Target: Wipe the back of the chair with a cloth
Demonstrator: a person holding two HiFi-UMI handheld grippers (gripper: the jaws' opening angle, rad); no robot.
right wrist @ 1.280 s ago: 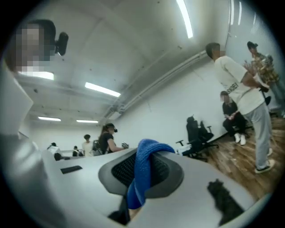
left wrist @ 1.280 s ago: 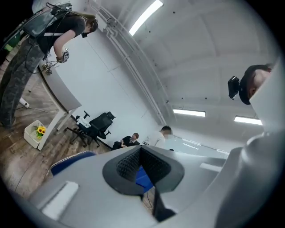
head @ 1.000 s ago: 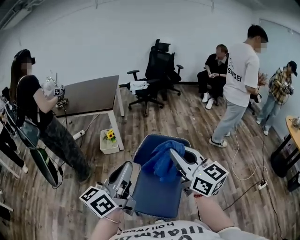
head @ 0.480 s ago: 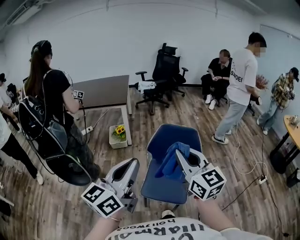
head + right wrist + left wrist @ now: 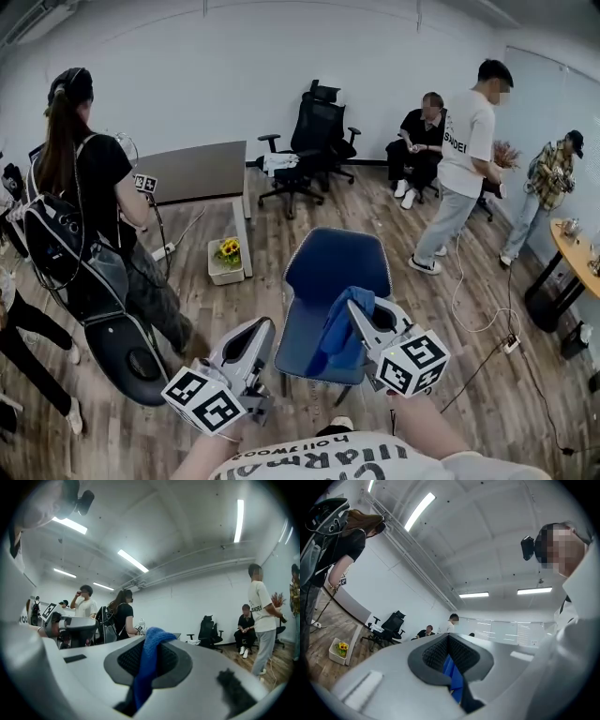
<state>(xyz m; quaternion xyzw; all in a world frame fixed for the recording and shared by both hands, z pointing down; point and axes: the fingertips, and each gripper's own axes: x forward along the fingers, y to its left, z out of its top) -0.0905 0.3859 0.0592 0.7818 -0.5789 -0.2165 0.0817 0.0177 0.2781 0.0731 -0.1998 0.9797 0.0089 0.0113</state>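
The blue chair (image 5: 336, 265) stands in the middle of the head view, its backrest upright on the far side of its seat. My right gripper (image 5: 357, 303) hovers over the seat's near right part, shut on a blue cloth (image 5: 335, 335) that hangs down in folds. In the right gripper view the cloth (image 5: 148, 660) sticks up between the closed pads of the right gripper (image 5: 150, 641). My left gripper (image 5: 263, 326) is left of the seat, apart from the chair, shut with nothing held. In the left gripper view, blue shows through the slit of the left gripper (image 5: 450, 644).
A person with a backpack (image 5: 82, 192) stands at the left by a grey table (image 5: 194, 172). A box of flowers (image 5: 225, 257) sits at the table leg. Black office chairs (image 5: 314, 136), a seated person (image 5: 420, 141) and a standing person (image 5: 457, 178) are behind. Cables (image 5: 473, 314) cross the floor at right.
The blue chair now looks farther off and its whole backrest shows. Both grippers have dropped back from it, the cloth still in the right one. The person at the left has shifted.
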